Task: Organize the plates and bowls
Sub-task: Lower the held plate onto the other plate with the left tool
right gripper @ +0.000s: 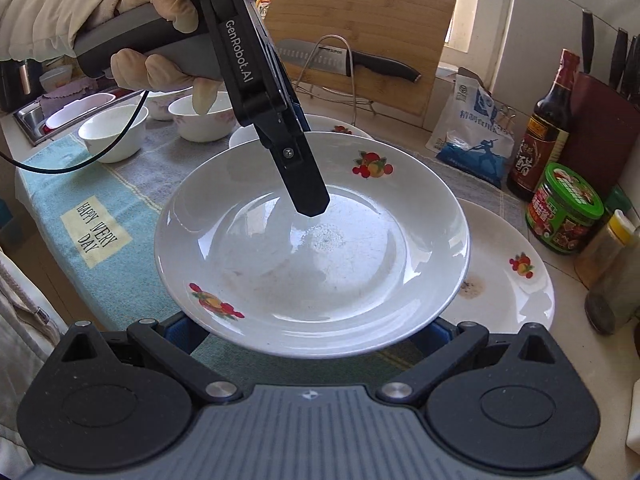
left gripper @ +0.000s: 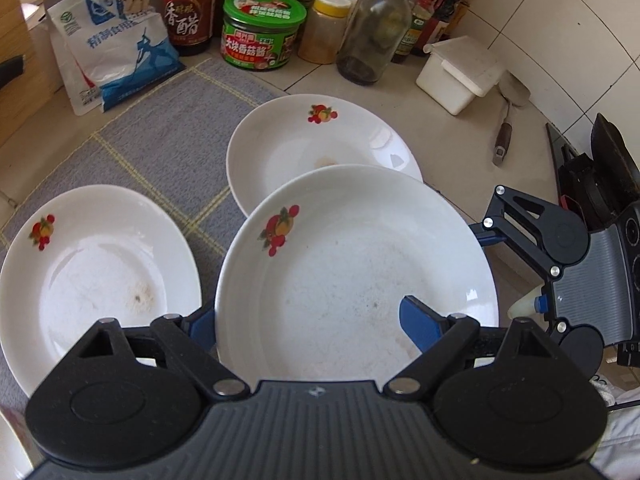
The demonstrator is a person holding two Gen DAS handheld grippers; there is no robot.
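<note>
Left tongs (left gripper: 308, 328) half-open astride plate (left gripper: 356, 264) rim

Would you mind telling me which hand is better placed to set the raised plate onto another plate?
Left. The left gripper straddles the raised plate at its rim, one finger inside; the right gripper has both fingers merely beneath the edge.

The held plate (left gripper: 356, 276) covers the near rim of the plate behind it (left gripper: 320, 140) and, in the right wrist view, hides most of both right gripper (right gripper: 316, 330) fingers, so their contact cannot be told. At the upper left of that view, the sleeve (right gripper: 52, 4) runs off the frame edge. The dark vinegar bottle (left gripper: 192, 4) is cut off at the top edge of the left wrist view.
</note>
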